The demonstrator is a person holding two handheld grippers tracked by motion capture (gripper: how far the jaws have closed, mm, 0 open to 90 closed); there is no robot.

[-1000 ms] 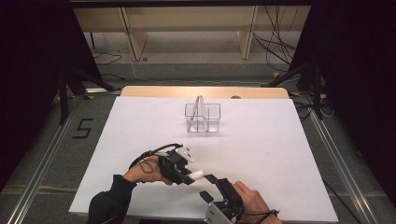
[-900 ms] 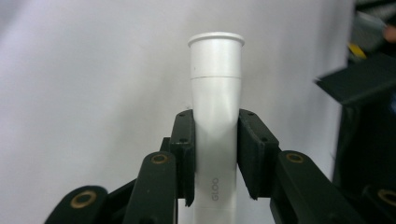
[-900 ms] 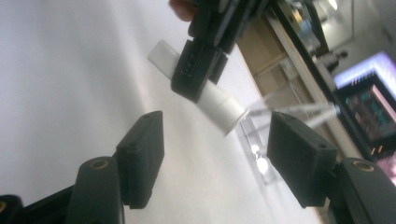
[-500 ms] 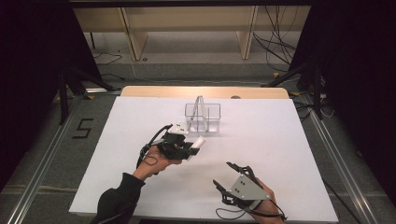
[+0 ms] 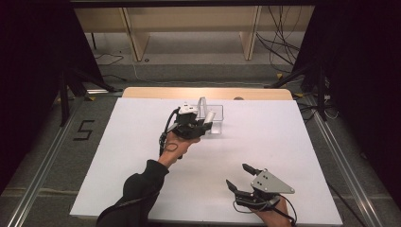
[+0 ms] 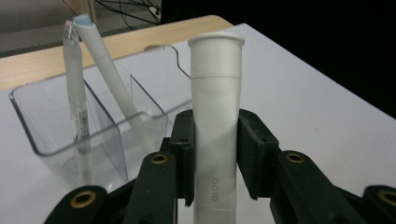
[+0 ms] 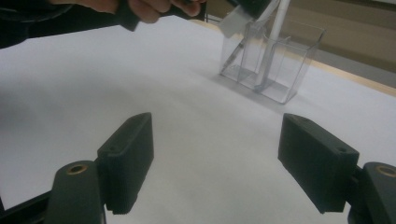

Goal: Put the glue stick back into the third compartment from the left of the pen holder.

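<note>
The white table (image 5: 142, 156) spreads across the middle of the high view, with a clear plastic organizer (image 6: 93, 126) at upper centre holding a pen (image 6: 77, 93) and a white stick (image 6: 109, 74). Just at the organizer's near side, the left gripper (image 5: 201, 125) has its jaws clamped on a white glue stick (image 6: 217, 116) — light, rigid and probably slick, so a mid-barrel hold below the cap looks soundest. At lower right the right gripper (image 5: 242, 177) hangs with jaws wide apart — nothing between them.

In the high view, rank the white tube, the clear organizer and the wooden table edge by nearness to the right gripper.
1. White tube, clamped in the left gripper, up and to the left.
2. Clear organizer, just behind the tube.
3. Wooden table edge, along the far side.
</note>
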